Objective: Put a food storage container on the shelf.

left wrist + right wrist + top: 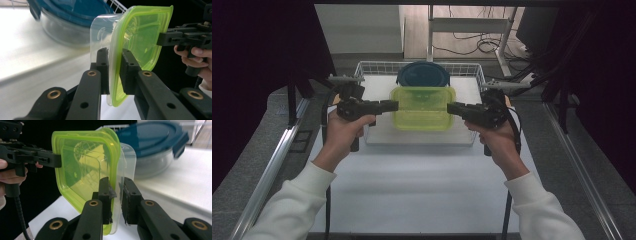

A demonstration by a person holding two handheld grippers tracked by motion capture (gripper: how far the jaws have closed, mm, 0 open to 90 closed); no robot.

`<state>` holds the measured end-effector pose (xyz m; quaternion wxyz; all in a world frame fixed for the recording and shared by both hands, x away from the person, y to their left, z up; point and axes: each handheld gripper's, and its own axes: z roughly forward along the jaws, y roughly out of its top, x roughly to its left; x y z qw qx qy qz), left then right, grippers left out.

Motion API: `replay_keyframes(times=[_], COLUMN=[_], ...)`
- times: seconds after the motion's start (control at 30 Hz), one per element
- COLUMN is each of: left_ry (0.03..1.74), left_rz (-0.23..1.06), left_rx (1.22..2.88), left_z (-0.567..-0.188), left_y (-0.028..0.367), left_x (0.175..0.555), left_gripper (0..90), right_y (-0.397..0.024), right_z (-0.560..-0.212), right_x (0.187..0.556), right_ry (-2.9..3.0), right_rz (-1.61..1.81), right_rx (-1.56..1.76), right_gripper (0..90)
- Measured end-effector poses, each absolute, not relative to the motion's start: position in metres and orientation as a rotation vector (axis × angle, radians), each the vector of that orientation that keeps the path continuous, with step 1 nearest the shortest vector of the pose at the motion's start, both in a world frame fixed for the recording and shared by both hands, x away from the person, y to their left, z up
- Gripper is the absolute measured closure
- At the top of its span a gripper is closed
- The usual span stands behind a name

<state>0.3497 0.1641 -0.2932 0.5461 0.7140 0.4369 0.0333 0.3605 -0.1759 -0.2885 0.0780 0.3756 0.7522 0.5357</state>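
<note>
A clear square container with a lime-green lid (423, 107) hangs level between my two grippers, over the white wire basket (372, 67). My left gripper (394, 105) is shut on its left rim. In the left gripper view the pads (115, 53) pinch the lid's edge and the clear wall (140, 37). From the other side my right gripper (451, 108) is shut on the right rim, its jaws (116, 182) clamped over the edge of lid and tub (82, 162). Each gripper view shows the other gripper (162, 38) (56, 160) gripping the far rim.
A round clear bowl with a dark blue clip lid (423, 75) stands at the back of the basket, just behind the held container (72, 15) (152, 142). White tabletop (422, 185) lies in front. Metal rails (272, 165) run along both table sides.
</note>
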Motion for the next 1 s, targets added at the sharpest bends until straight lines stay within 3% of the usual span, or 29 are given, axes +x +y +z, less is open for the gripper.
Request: replay_keyframes(times=[0.3,1.0], left_ry=[1.018,1.030], left_rz=[0.090,0.045], left_rx=[1.711,1.657], left_z=[-0.268,-0.257], left_y=[0.166,0.169], left_x=[0.372,0.400], left_gripper=[79.7,80.0], right_y=[-0.176,-0.175], right_z=[-0.267,-0.246], right_x=[0.382,0.404], right_ry=[2.226,2.195], right_rz=[1.657,1.666], right_rx=[1.123,1.154], right_gripper=[78.3,78.9])
